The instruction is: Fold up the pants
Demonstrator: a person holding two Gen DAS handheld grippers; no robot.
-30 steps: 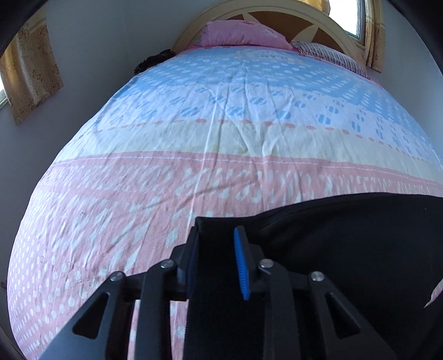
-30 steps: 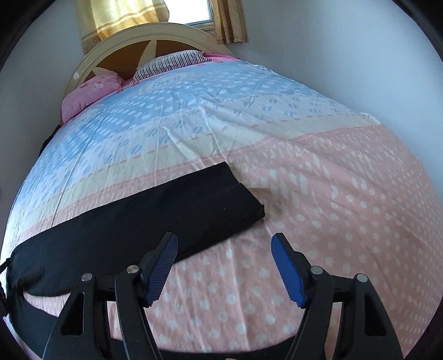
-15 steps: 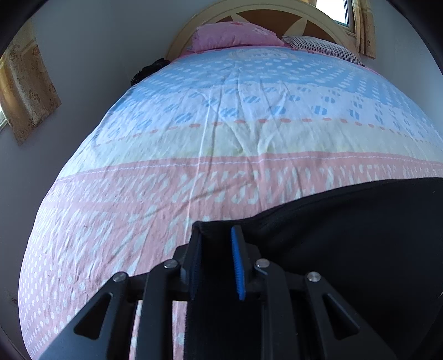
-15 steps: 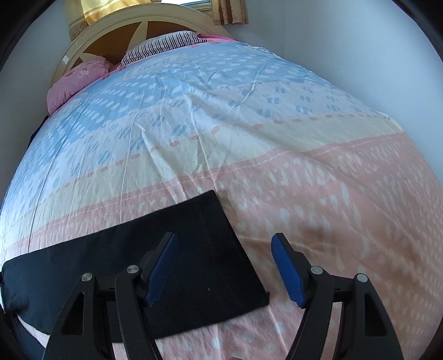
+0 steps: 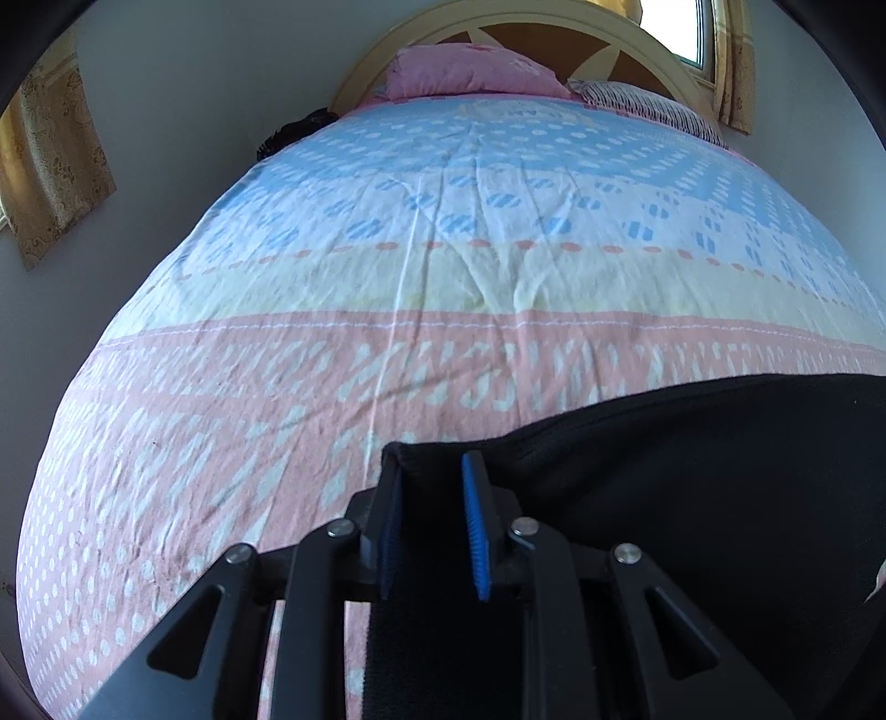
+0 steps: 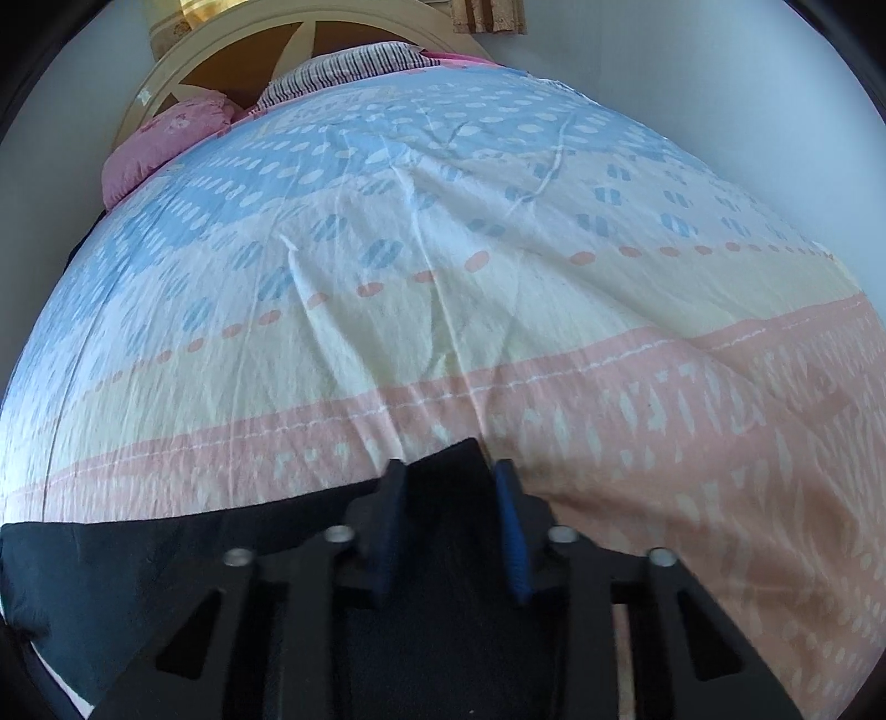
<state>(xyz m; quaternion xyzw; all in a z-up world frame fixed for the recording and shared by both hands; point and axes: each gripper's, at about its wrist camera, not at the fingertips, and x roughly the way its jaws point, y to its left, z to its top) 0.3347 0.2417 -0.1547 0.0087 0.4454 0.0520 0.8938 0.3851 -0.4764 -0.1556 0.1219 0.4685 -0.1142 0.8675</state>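
Note:
The black pants lie across the near, pink part of the bed. My left gripper is shut on a corner of the pants, with black cloth filling the gap between its blue pads. In the right wrist view the pants stretch off to the left. My right gripper has closed down over the far corner of the pant leg end, with cloth between its blue fingers.
The bedspread has pink, yellow and blue bands and light wrinkles. A pink pillow and a striped pillow lie at the rounded headboard. Walls stand close on both sides. A curtain hangs left.
My right gripper moved forward over the end of the pant leg and closed from wide open onto its corner. My left gripper stayed shut on the pants and shifted slightly.

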